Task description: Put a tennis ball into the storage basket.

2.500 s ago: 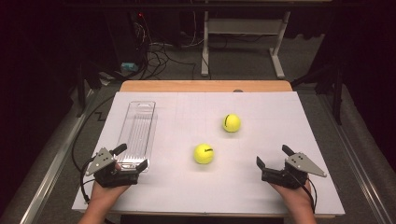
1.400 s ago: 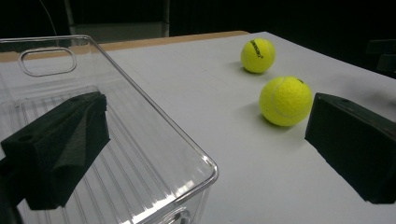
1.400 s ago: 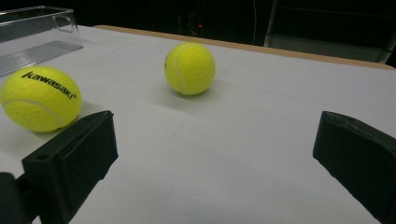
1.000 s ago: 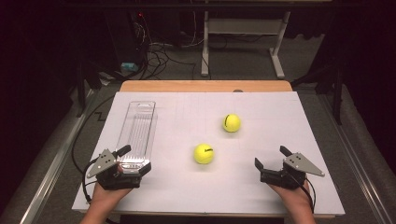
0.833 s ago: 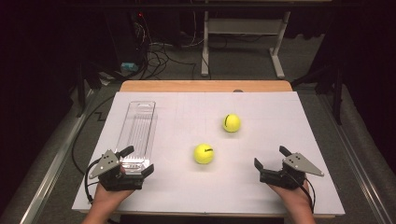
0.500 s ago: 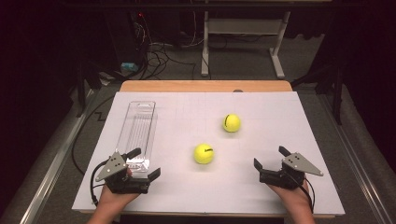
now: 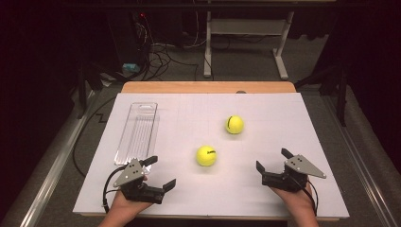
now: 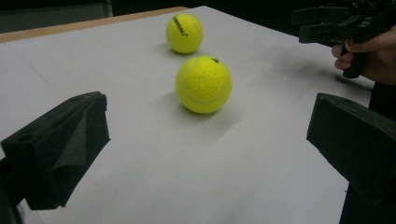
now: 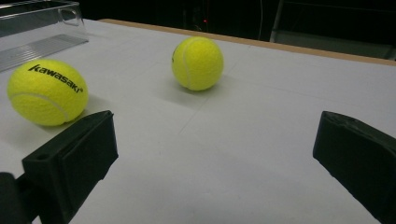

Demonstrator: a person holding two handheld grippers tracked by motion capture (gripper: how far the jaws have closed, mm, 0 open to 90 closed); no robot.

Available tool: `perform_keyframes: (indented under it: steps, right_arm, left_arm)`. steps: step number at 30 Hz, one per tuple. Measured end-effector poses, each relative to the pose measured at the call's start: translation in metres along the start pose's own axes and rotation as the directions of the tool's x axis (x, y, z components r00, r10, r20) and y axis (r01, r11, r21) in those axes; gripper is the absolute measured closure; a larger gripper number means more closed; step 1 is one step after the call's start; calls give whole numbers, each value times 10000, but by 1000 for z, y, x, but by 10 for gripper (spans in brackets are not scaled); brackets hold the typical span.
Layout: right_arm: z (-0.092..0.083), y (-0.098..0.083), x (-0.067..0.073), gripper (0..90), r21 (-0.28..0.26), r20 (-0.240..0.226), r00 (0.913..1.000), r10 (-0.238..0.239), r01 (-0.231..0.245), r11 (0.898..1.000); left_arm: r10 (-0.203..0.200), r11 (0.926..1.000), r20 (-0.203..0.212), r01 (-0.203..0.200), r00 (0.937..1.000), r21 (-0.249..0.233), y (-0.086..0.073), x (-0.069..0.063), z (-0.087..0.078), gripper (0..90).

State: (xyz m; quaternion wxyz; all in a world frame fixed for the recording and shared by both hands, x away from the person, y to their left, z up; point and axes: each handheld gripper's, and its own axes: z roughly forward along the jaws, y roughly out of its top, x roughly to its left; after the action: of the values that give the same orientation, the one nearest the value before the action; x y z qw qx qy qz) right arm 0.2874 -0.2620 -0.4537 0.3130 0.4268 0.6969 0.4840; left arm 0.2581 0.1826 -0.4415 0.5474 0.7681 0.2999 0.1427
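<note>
**Two balls on white paper, both tongs wide**

We see a tabletop [image 7: 142, 198] covered in white sheet, its wooden edge showing at the far side, in a dark room with cables and a desk frame on the grey floor beyond. The near tennis ball [image 7: 206, 155] lies mid-sheet, the far tennis ball [image 7: 234, 125] behind it, apart. A clear tray [image 7: 137, 132] lies left. Our left tongs [image 7: 160, 174] and right tongs [image 7: 272, 161] hover wide, holding nothing.
</note>
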Motion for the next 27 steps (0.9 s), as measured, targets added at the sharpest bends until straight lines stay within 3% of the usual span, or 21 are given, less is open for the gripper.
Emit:
perform_keyframes:
  steps: [12,27]
  right_arm:
    - [1,-1,1,0,64,-60,10000,-15,15,10000]
    - [3,-1,2,0,159,-131,9999,-35,37,9999]
  left_arm:
    - [135,9978,246,-151,9996,640,-4,-7,16,0]
    - [287,9838,344,-343,9990,1757,-9,-9,30,0]
